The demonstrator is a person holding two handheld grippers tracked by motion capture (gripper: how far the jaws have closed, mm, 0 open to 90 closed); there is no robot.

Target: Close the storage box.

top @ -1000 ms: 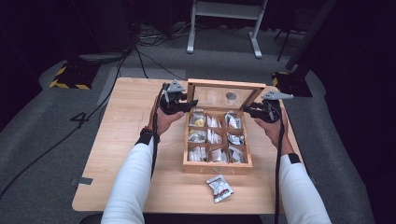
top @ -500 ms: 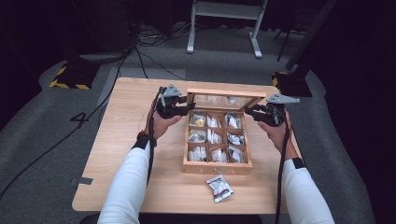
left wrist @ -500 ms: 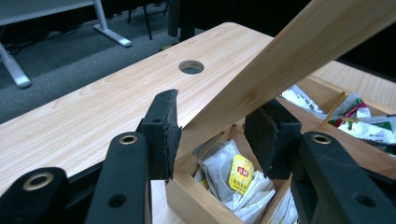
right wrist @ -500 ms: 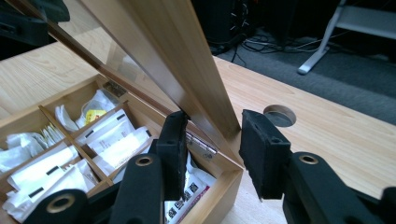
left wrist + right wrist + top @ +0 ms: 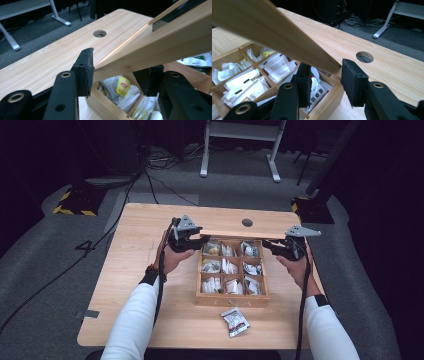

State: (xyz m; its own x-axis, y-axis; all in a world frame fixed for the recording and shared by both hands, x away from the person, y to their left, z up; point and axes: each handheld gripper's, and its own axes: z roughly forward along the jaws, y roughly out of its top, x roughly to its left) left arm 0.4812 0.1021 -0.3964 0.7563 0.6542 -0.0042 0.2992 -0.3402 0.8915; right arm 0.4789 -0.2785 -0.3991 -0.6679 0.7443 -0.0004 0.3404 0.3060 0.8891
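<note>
Sachet [image 5: 235, 321] sits loose by the table's [image 5: 150, 220] near edge with bare wood around it. Behind it, mid-table, the compartment box [image 5: 232, 301]. Its lid [image 5: 240, 234] is tilted over the far edge, left gripper [image 5: 200, 240] clamped on one end; its jaws have just been easing apart. Right gripper [image 5: 270, 244] straddles the other end, can't tell if it's pinching.

A loose sachet [image 5: 235, 321] lies on the wooden table [image 5: 140, 245] just in front of the box, near the front edge. A round cable hole [image 5: 247, 222] sits toward the table's far side. Beyond, cables [image 5: 155, 180] trail over grey carpet beside a white metal stand [image 5: 240, 140].
</note>
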